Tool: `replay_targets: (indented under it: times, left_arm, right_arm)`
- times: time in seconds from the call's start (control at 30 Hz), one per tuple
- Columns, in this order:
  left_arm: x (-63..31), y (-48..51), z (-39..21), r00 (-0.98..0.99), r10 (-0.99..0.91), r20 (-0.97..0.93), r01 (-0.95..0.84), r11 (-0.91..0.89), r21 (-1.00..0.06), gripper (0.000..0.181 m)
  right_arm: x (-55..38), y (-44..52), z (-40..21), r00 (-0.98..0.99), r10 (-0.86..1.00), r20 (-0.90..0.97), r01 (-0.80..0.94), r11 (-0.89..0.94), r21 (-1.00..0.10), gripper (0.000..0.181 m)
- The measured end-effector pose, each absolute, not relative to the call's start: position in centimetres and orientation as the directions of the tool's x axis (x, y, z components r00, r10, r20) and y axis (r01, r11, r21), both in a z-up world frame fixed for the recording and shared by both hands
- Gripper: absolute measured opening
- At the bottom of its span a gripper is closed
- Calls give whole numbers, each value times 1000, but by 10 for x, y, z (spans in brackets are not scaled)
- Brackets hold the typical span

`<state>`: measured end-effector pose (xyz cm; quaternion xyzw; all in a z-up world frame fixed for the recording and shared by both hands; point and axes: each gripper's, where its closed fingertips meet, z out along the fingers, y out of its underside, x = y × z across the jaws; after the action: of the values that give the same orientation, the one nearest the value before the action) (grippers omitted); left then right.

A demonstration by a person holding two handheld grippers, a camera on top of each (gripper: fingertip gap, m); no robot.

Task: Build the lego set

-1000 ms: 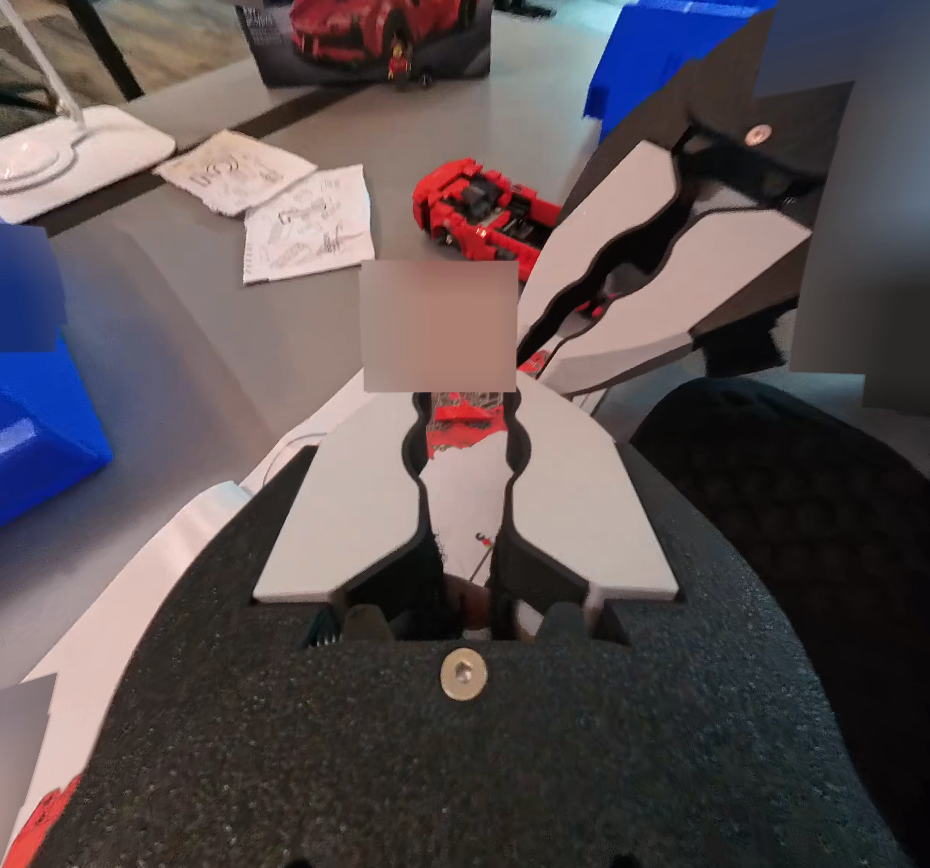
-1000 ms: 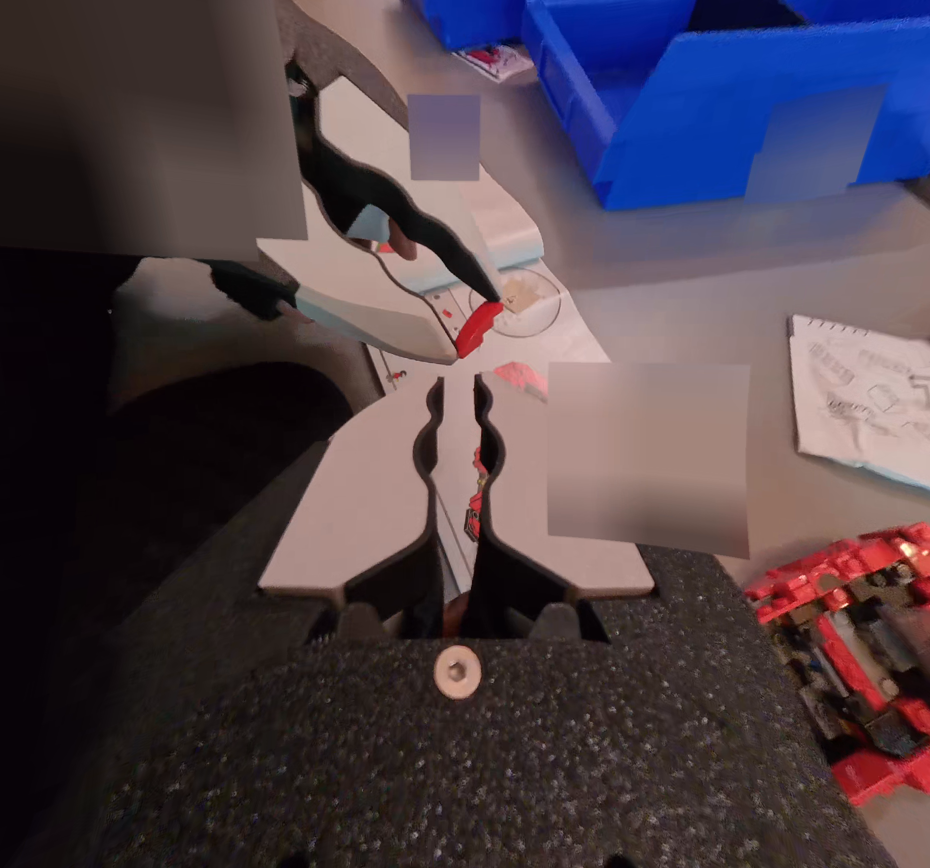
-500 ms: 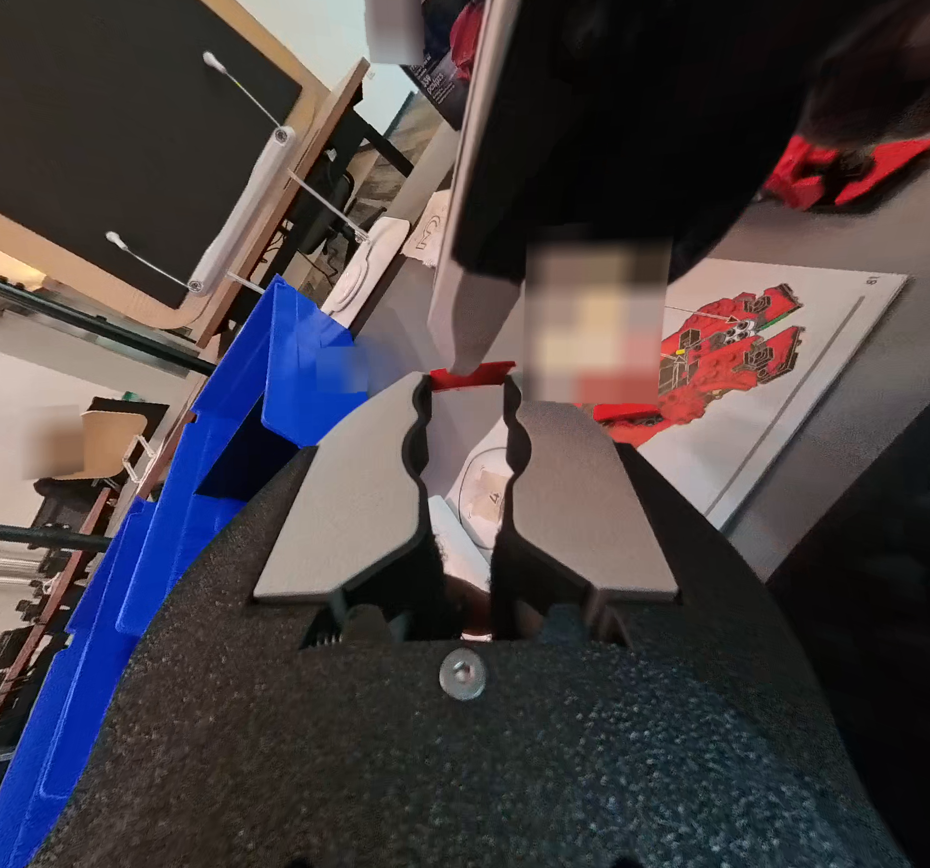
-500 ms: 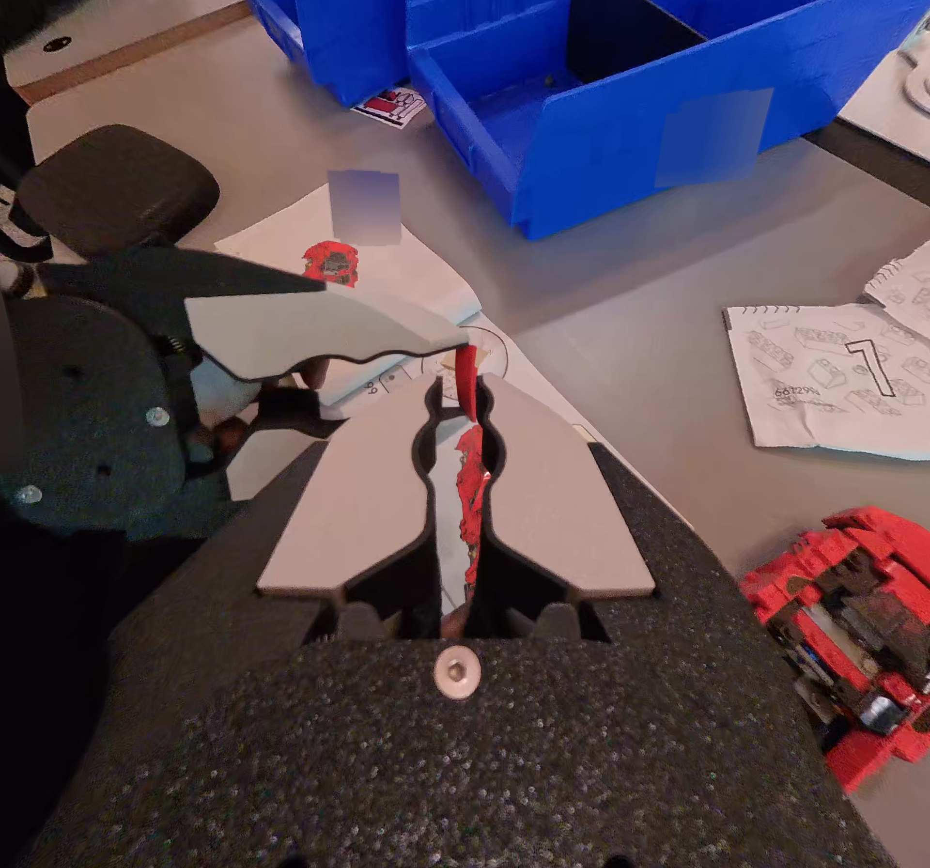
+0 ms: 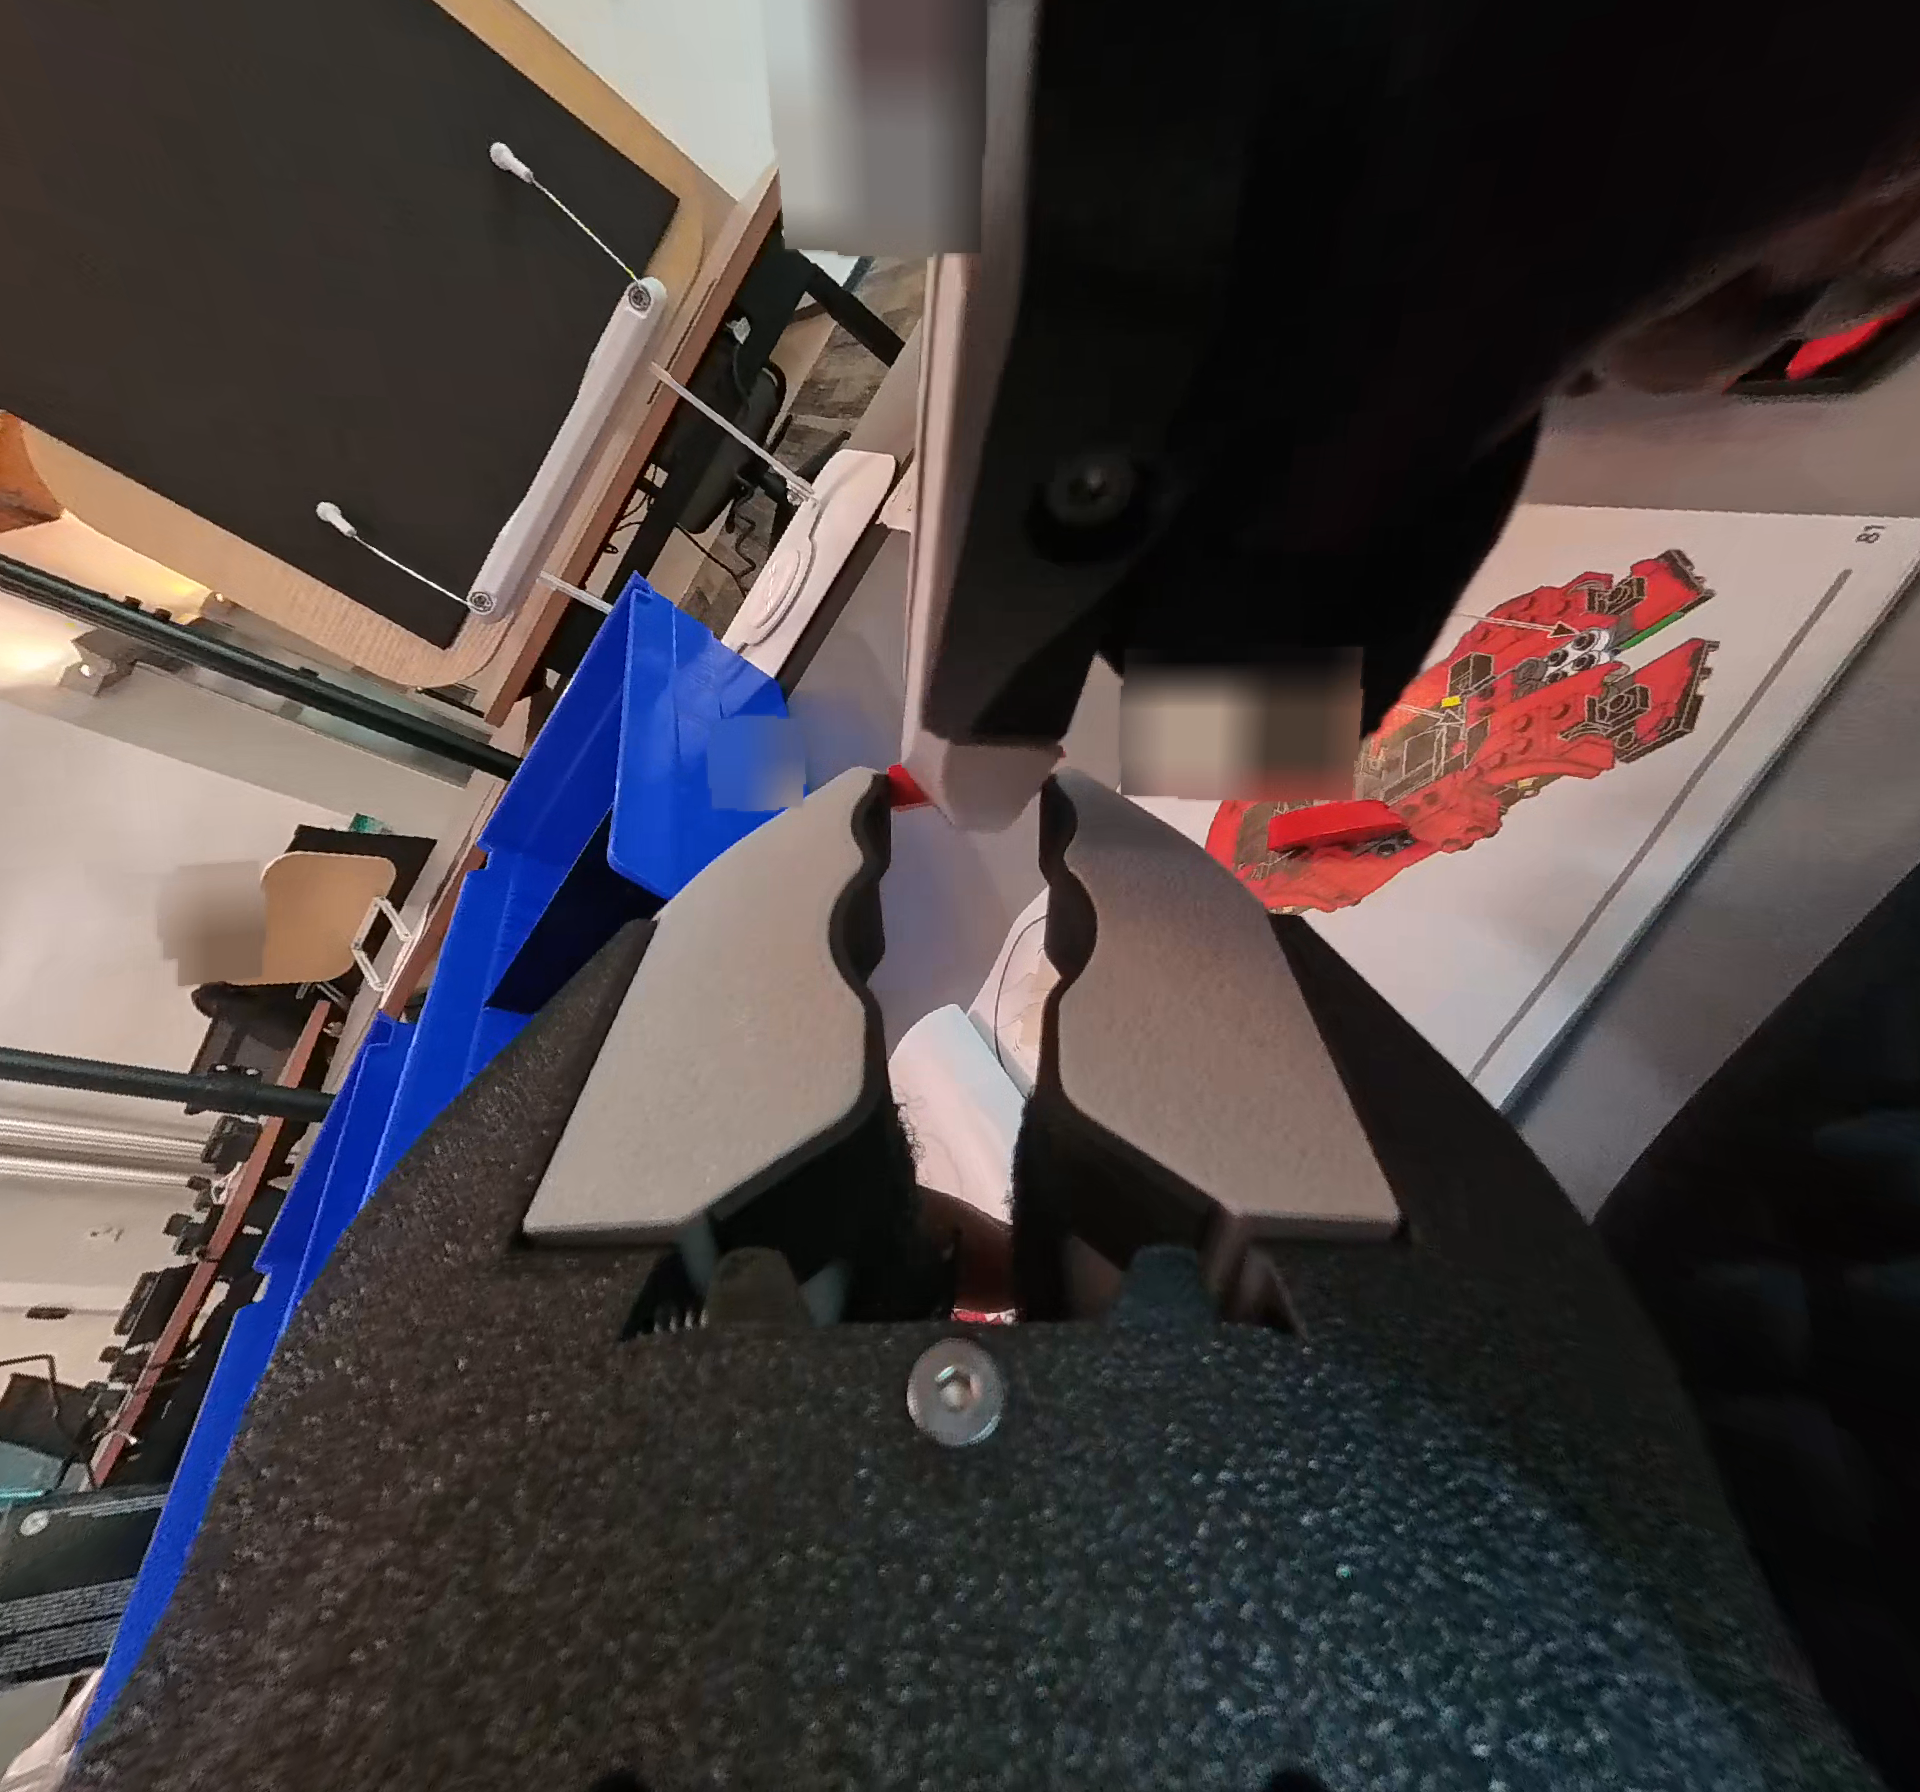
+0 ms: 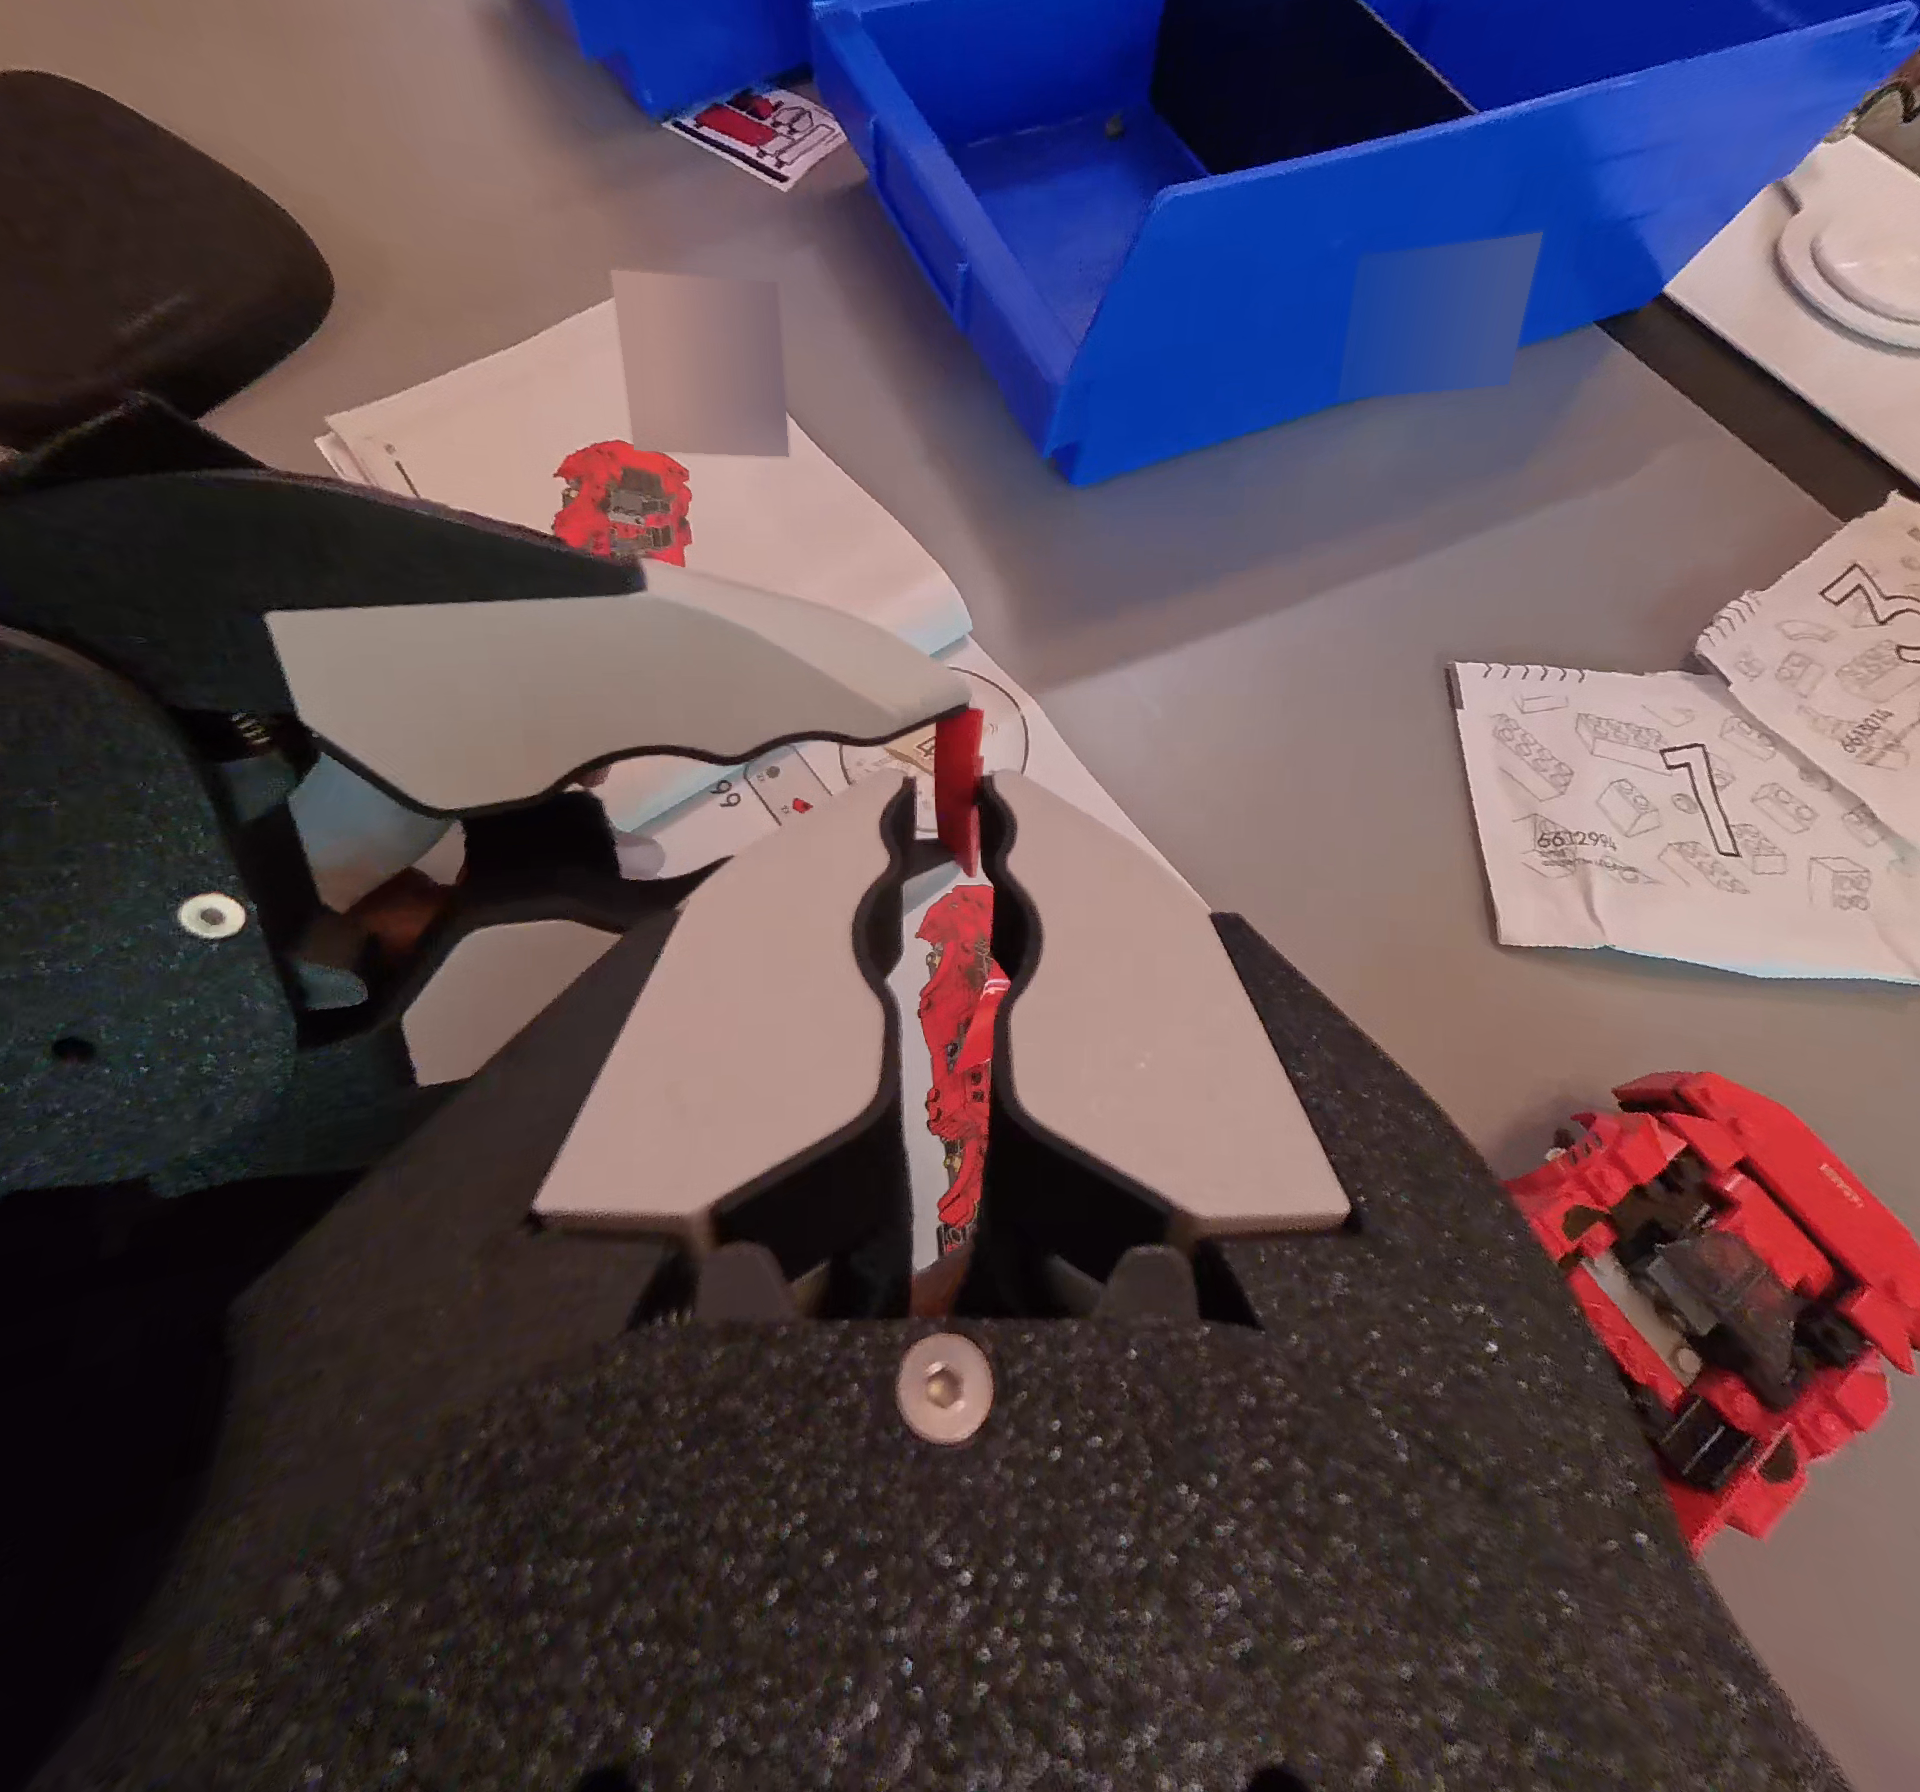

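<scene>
Both hand-held grippers, left (image 6: 940,719) and right (image 6: 945,792), pinch one thin red Lego piece (image 6: 961,786); light, stiff, slippery, best held by its flat faces.

This was an office or classroom-like workroom. A wood-framed dark board (image 5: 260,215) hung at ten o'clock in the left wrist view, with desks and a chair (image 5: 312,911) at nine o'clock; blue storage bins (image 6: 1299,184) stood on the grey table (image 6: 1247,599) at twelve o'clock.
</scene>
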<state>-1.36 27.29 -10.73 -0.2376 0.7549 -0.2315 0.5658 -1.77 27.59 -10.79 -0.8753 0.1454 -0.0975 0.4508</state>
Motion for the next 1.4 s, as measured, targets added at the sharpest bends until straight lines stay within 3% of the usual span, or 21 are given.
replay_targets:
  times: [0.23,0.47,0.63,0.77,0.93,0.97,1.4]
  left_arm:
    - [-14,273,-111,-264,-632,-729,-103,770,-630,27]
    - [-33,286,-126,-358,-735,-576,-183,660,-729,36]
    - [-61,370,-126,-321,-884,-340,-326,440,-837,16]
    - [-84,431,-135,-284,-943,-172,-442,288,-849,1]
    - [-84,445,-147,-312,-930,-196,-474,331,-816,0]
    - [-82,442,-148,-324,-927,-191,-469,332,-818,0]
    - [-78,438,-157,-380,-912,-155,-456,330,-827,0]
  right_arm:
    - [-16,276,-113,938,-337,78,-142,-580,-802,8]
    - [-11,263,-118,932,-352,-90,-273,-513,-814,7]
    - [2,242,-117,887,-427,-179,-376,-440,-815,8]
    - [4,232,-121,859,-470,-206,-425,-427,-798,7]
    - [0,229,-131,833,-509,-215,-465,-436,-770,14]
    - [0,229,-131,830,-513,-218,-470,-434,-768,8]
    - [-4,244,-139,830,-501,-246,-496,-461,-736,8]
